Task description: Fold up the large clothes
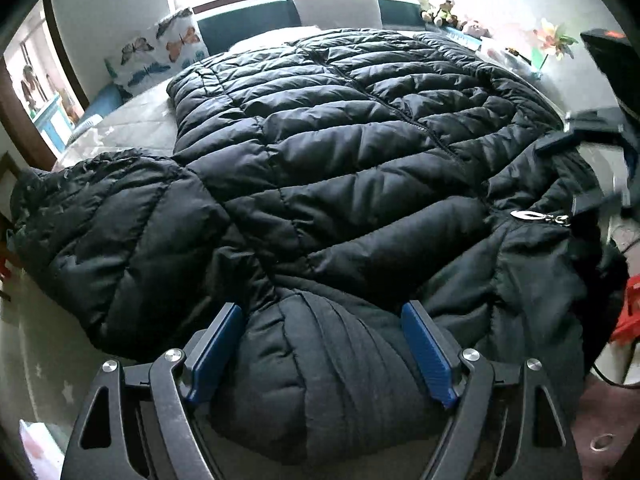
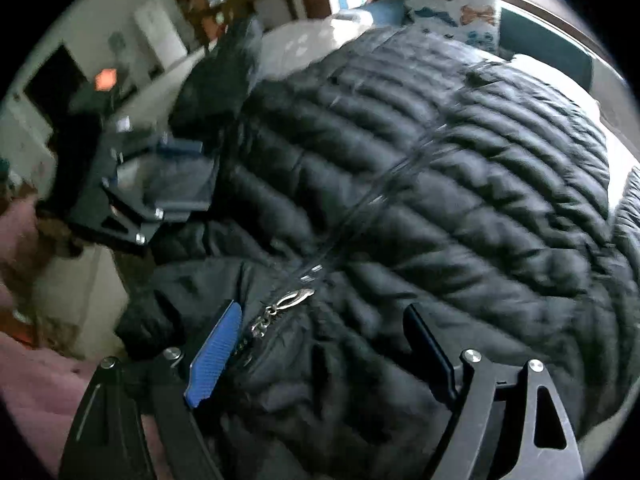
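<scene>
A large black quilted puffer jacket (image 1: 340, 152) lies spread front-up on the bed, its zip running down the middle. My left gripper (image 1: 322, 344) is open, pointing steeply down at the near shoulder, where a puffy fold bulges between its blue pads (image 1: 216, 348). My right gripper (image 2: 320, 344) is open too, hovering over the collar with the silver zip pull (image 2: 288, 300) just inside its left pad. The right wrist view is blurred and shows the left gripper (image 2: 188, 176) at the jacket's left edge (image 2: 440, 160). The right gripper (image 1: 572, 172) appears at the right rim of the left wrist view, beside the zip pull (image 1: 528, 215).
The light bedsheet (image 1: 136, 120) shows to the left of the jacket. A butterfly-print pillow (image 1: 168, 52) and a white cushion (image 1: 336, 8) lean at the headboard. Stuffed toys (image 1: 436, 10) and flowers (image 1: 556, 40) sit at the back right. A doorway (image 1: 36, 92) opens at the left.
</scene>
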`<act>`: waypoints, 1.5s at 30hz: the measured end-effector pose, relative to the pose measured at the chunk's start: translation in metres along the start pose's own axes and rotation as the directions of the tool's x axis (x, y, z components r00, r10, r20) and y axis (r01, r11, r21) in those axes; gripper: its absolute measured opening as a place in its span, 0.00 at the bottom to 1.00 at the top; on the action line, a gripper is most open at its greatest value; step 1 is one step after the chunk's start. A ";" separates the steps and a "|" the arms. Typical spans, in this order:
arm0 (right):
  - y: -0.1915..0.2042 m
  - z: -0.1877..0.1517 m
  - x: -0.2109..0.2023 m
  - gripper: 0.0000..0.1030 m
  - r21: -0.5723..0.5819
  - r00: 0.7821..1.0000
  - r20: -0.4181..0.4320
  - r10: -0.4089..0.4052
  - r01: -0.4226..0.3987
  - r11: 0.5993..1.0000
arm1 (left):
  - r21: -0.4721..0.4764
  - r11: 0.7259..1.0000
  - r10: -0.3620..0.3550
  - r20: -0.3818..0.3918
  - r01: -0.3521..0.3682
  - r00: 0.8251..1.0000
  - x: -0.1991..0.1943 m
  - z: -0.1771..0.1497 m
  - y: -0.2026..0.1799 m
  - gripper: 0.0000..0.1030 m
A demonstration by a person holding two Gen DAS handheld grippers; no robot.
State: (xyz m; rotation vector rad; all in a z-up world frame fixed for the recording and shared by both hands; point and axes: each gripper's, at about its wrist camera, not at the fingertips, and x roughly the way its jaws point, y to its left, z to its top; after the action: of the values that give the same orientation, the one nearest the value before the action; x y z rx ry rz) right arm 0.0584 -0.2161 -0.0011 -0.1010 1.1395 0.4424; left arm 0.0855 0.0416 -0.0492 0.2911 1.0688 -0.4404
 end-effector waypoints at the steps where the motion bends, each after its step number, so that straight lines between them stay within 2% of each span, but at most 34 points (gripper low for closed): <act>1: -0.010 0.001 -0.010 0.88 0.014 1.000 0.016 -0.023 0.023 1.000 | 0.005 1.000 0.000 -0.006 0.000 1.000 -0.005 0.002 0.000 0.85; 3: -0.037 0.006 -0.028 0.88 0.042 0.994 0.046 -0.095 0.093 0.995 | 0.019 1.000 0.000 -0.005 0.000 1.000 -0.021 0.006 0.002 0.85; 6: -0.088 0.007 -0.044 0.88 0.136 0.986 0.073 -0.149 0.138 0.981 | 0.029 0.999 0.013 0.019 -0.014 1.000 -0.043 0.016 0.002 0.85; 8: -0.125 0.002 -0.043 0.88 0.173 0.968 0.065 -0.242 0.228 0.958 | 0.031 0.999 0.013 0.039 -0.015 0.999 -0.056 0.027 0.000 0.85; 10: -0.160 -0.003 -0.032 0.88 0.235 0.959 0.047 -0.280 0.261 0.936 | 0.031 1.000 -0.002 0.058 0.000 0.998 -0.065 0.041 -0.005 0.85; 12: -0.191 -0.011 -0.018 0.88 0.303 0.960 0.031 -0.277 0.255 0.918 | 0.027 0.999 -0.023 0.065 0.021 0.998 -0.070 0.057 -0.011 0.85; 14: -0.218 -0.027 -0.006 0.89 0.370 0.980 0.023 -0.199 0.177 0.912 | 0.031 0.999 -0.044 0.057 0.043 0.997 -0.069 0.072 -0.019 0.85; 15: -0.219 -0.029 -0.006 0.89 0.370 0.981 0.037 -0.188 0.162 0.915 | 0.038 0.998 -0.054 0.051 0.052 0.997 -0.067 0.081 -0.024 0.85; 17: -0.217 -0.027 -0.020 0.88 0.360 0.984 0.076 -0.164 0.126 0.924 | 0.058 0.996 -0.071 0.038 0.069 0.997 -0.061 0.094 -0.035 0.85; 21: -0.234 -0.024 -0.057 0.88 0.366 0.968 0.150 -0.201 0.134 0.921 | 0.099 0.987 -0.130 0.004 0.129 0.992 -0.039 0.128 -0.064 0.85; 24: -0.281 -0.023 -0.069 0.88 0.454 0.951 0.145 -0.274 0.183 0.872 | 0.123 0.971 -0.203 -0.012 0.203 0.979 -0.020 0.150 -0.086 0.83; 27: -0.327 -0.026 -0.067 0.88 0.544 0.944 0.117 -0.308 0.199 0.815 | 0.135 0.957 -0.257 -0.031 0.258 0.966 -0.001 0.170 -0.109 0.81; 30: -0.370 -0.031 -0.061 0.88 0.619 0.945 0.119 -0.306 0.170 0.767 | 0.162 0.938 -0.300 -0.056 0.305 0.952 0.015 0.183 -0.131 0.75; 35: -0.427 -0.037 -0.052 0.88 0.704 0.943 0.152 -0.295 0.106 0.702 | 0.180 0.923 -0.331 -0.085 0.341 0.940 0.033 0.194 -0.149 0.74; 38: -0.443 -0.036 -0.045 0.85 0.726 0.942 0.187 -0.278 0.058 0.685 | 0.171 0.920 -0.342 -0.097 0.354 0.935 0.039 0.198 -0.149 0.74; 40: -0.446 -0.031 -0.046 0.82 0.725 0.932 0.227 -0.283 0.033 0.689 | 0.165 0.921 -0.341 -0.103 0.354 0.935 0.043 0.200 -0.147 0.74; 41: -0.449 -0.029 -0.044 0.77 0.728 0.927 0.252 -0.279 0.008 0.685 | 0.163 0.921 -0.340 -0.105 0.354 0.934 0.046 0.201 -0.146 0.74; 42: -0.451 -0.026 -0.042 0.63 0.731 0.923 0.269 -0.275 -0.010 0.683 | 0.160 0.922 -0.339 -0.108 0.353 0.934 0.048 0.202 -0.146 0.74; 44: -0.453 -0.022 -0.038 0.49 0.743 0.920 0.281 -0.274 -0.028 0.668 | 0.155 0.923 -0.338 -0.113 0.352 0.934 0.053 0.204 -0.145 0.74; 45: -0.454 -0.021 -0.036 0.37 0.748 0.917 0.290 -0.273 -0.040 0.663 | 0.151 0.924 -0.337 -0.115 0.352 0.934 0.055 0.206 -0.145 0.74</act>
State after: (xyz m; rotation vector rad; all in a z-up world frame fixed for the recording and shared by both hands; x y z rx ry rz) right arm 0.2050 -0.6455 -0.0433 0.6167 0.8384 -0.1595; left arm 0.1979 -0.1863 -0.0069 0.2739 1.1743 -0.8452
